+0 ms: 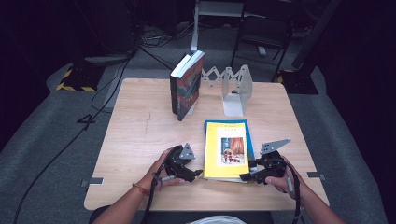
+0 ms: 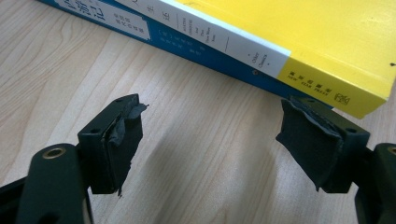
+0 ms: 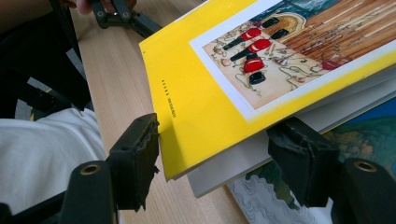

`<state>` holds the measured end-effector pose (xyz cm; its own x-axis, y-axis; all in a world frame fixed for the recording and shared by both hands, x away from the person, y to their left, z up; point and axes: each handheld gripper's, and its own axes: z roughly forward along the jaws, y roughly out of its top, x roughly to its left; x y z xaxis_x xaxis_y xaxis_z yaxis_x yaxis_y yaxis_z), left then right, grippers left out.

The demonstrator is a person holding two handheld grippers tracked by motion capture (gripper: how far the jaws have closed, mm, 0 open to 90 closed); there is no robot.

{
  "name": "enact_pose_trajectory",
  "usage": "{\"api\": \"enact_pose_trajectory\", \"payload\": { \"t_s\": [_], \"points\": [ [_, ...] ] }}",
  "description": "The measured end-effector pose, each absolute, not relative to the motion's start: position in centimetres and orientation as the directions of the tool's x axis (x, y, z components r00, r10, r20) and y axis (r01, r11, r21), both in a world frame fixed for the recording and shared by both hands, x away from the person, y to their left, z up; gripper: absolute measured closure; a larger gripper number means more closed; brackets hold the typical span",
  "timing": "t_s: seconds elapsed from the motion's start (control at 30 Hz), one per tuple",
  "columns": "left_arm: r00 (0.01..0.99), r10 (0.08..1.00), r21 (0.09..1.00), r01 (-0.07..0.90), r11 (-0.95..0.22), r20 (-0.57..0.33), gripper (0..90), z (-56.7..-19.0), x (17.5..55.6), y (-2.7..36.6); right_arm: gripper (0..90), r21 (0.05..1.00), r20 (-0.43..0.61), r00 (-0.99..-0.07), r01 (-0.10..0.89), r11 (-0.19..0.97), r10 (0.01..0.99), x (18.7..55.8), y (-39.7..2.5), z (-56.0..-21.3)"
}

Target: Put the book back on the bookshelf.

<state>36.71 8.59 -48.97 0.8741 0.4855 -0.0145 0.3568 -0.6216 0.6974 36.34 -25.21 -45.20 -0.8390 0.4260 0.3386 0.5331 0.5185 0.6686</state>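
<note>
Overall light: the table is evenly lit from above; the surrounding floor and background fall into near-black
Shadows: soft, short ones beside the upright book and under the left gripper
Glare: mild sheen on the yellow book; no blown highlights
Focus: high view is soft and low in detail; gripper views sharper, though jaw bases at the bottom edge blur
Distortion: slight wide-angle stretch in gripper views

Left gripper low over the wooden table, jaws spread wide, nothing between them; torn black padding on both. Just beyond the tips, a yellow book lies on a blue book, spines facing the camera. Right jaw tip close under the yellow book's corner; contact unclear.
</note>
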Motion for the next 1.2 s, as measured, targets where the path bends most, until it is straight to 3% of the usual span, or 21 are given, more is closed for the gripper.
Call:
{"api": "enact_pose_trajectory", "payload": {
  "t_s": [0.53, 0.73, 0.9, 0.97, 1.2],
  "points": [
    [0.873, 0.487, 0.709, 0.339, -0.618, 0.007, 21.6, -48.5, 36.8, 8.2, 34.6, 0.684, 0.414, -0.793, 0.595, 0.421, 0.447, 37.1, -26.1, -45.1],
    [0.876, 0.483, 0.714, 0.333, -0.616, 0.008, 21.6, -48.5, 36.9, 7.6, 44.0, 0.62, 0.343, -0.799, 0.588, 0.52, 0.494, 38.4, -25.7, -44.8],
    [0.869, 0.495, 0.72, 0.347, -0.601, -0.005, 21.7, -48.2, 37.2, 7.9, 49.3, 0.661, 0.32, -0.828, 0.544, 0.518, 0.461, 39.1, -26.0, -45.1],
    [0.865, 0.502, 0.729, 0.352, -0.587, -0.014, 21.9, -48.1, 37.3, 8.0, 56.0, 0.692, 0.302, -0.844, 0.514, 0.507, 0.443, 39.1, -26.1, -45.3],
    [0.854, 0.52, 0.725, 0.363, -0.586, -0.008, 22.2, -48.1, 38.1, 8.5, 65.7, 0.749, 0.193, -0.886, 0.411, 0.519, 0.422, 38.6, -25.6, -44.8]
  ]
}}
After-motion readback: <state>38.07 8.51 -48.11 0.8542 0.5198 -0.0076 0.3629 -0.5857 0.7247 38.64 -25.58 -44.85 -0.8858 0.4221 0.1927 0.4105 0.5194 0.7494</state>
